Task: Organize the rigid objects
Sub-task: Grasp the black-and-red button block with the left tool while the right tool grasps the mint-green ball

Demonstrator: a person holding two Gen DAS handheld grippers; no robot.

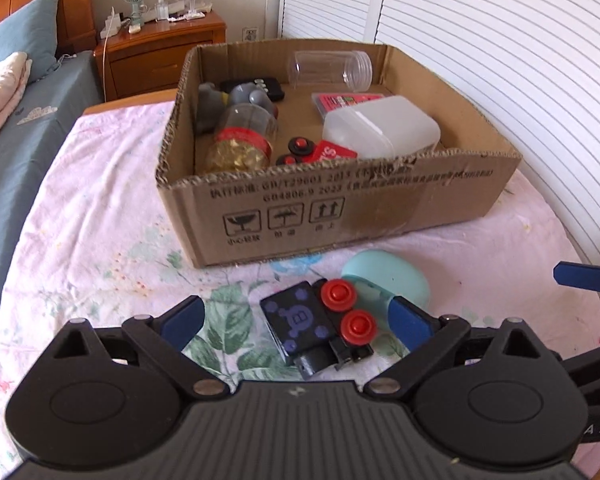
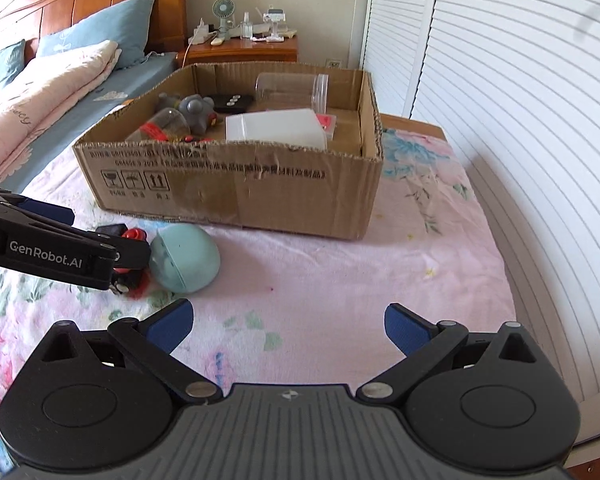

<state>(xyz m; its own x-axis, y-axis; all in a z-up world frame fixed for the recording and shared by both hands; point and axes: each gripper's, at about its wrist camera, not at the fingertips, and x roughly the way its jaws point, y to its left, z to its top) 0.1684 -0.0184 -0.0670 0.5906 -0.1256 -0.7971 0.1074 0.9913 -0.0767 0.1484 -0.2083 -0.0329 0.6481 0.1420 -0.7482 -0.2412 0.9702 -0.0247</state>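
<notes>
A black toy with red wheels (image 1: 320,328) lies on the floral cloth between the fingers of my open left gripper (image 1: 296,320). A mint-green dome-shaped object (image 1: 388,280) sits just behind it, against the right finger. In the right wrist view the left gripper (image 2: 60,240) reaches over the toy (image 2: 130,256) beside the mint object (image 2: 188,258). My right gripper (image 2: 288,324) is open and empty over bare cloth. An open cardboard box (image 1: 340,200) stands behind, also in the right wrist view (image 2: 240,188), holding a clear jar, white container, grey toys and other items.
The table's floral cloth (image 2: 340,272) spreads right of the mint object. White louvered doors (image 2: 520,120) run along the right. A bed with pillows (image 2: 60,92) lies left, a wooden nightstand (image 2: 244,48) behind the box.
</notes>
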